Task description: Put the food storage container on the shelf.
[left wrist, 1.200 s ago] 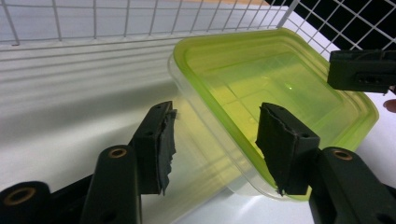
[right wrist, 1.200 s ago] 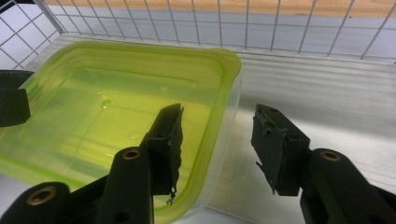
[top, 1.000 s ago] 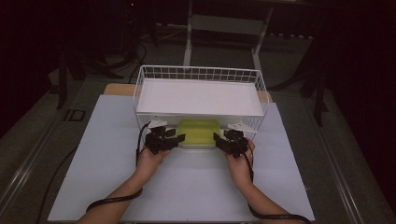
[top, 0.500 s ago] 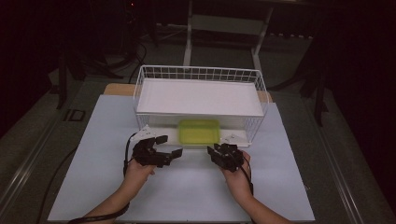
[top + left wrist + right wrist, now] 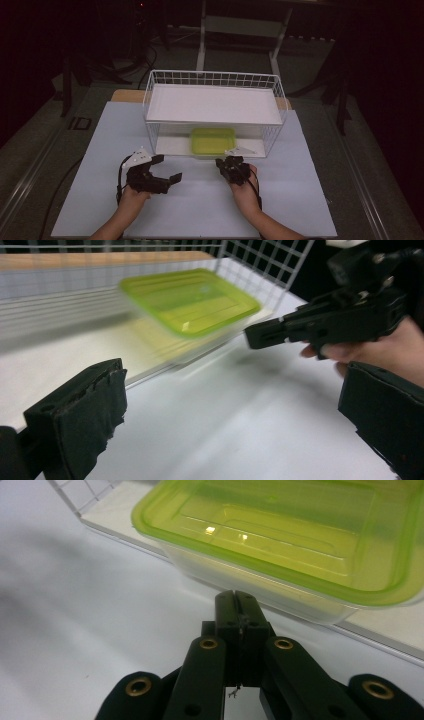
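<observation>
At about 7 o'clock on the white table (image 5: 300, 200), the left gripper (image 5: 167, 170) is held above the surface with its jaws wide apart and nothing between them. At 12 o'clock stands a white wire basket (image 5: 215, 79), and a green-lidded plastic container (image 5: 213, 140) sits on its lower shelf. At 5 o'clock, the right gripper (image 5: 229, 165) points at the container, jaws pressed together, empty.

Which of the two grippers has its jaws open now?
The left gripper: its jaws stand wide apart. The right gripper, just before the green-lidded container, has its jaws pressed together.
</observation>
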